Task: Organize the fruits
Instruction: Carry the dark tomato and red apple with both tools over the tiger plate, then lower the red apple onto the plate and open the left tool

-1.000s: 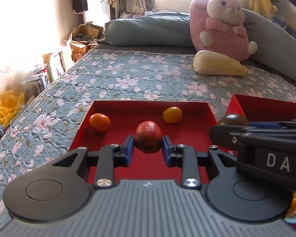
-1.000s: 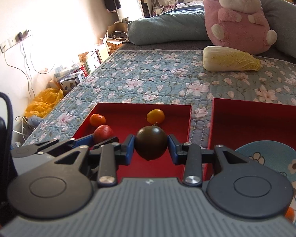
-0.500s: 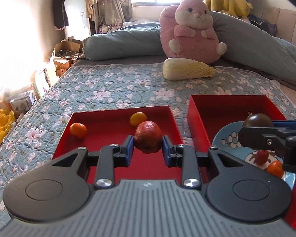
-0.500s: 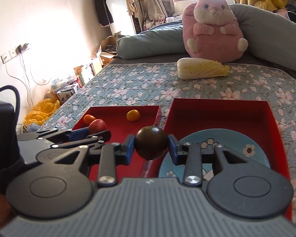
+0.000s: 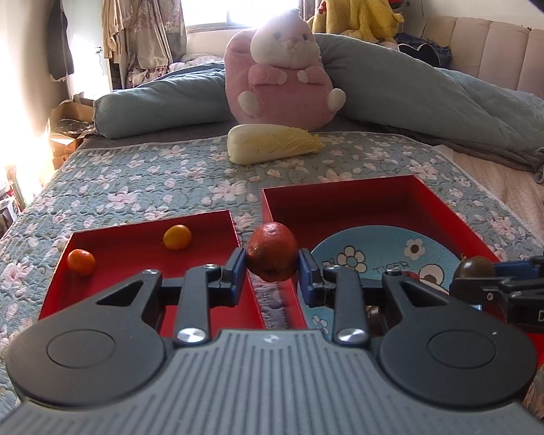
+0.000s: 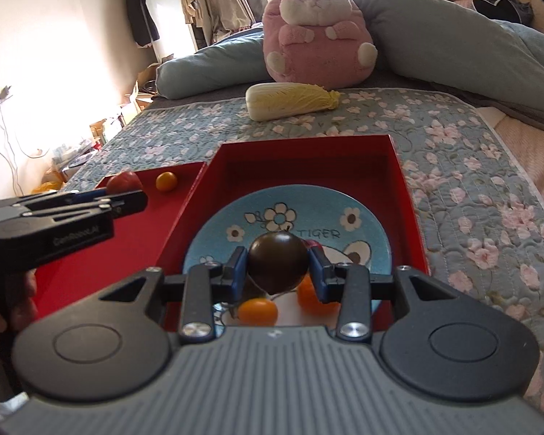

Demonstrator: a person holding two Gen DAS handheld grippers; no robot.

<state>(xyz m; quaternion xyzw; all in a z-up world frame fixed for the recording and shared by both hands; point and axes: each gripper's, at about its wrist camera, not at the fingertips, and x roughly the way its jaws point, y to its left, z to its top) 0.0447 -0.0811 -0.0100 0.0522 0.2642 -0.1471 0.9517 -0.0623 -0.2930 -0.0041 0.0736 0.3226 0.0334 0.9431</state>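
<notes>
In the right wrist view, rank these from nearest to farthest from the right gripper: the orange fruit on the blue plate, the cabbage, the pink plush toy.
1. Orange fruit, on the blue plate just below the right gripper.
2. Cabbage, on the quilt beyond the red tray.
3. Pink plush toy, behind the cabbage against the bedding.

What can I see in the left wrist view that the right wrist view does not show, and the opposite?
Only left wrist view: an orange fruit in the left tray's near corner.
Only right wrist view: two orange fruits on the plate.
Both: left claw shut on a red fruit, right claw shut on a dark fruit, cabbage, pink plush.
</notes>
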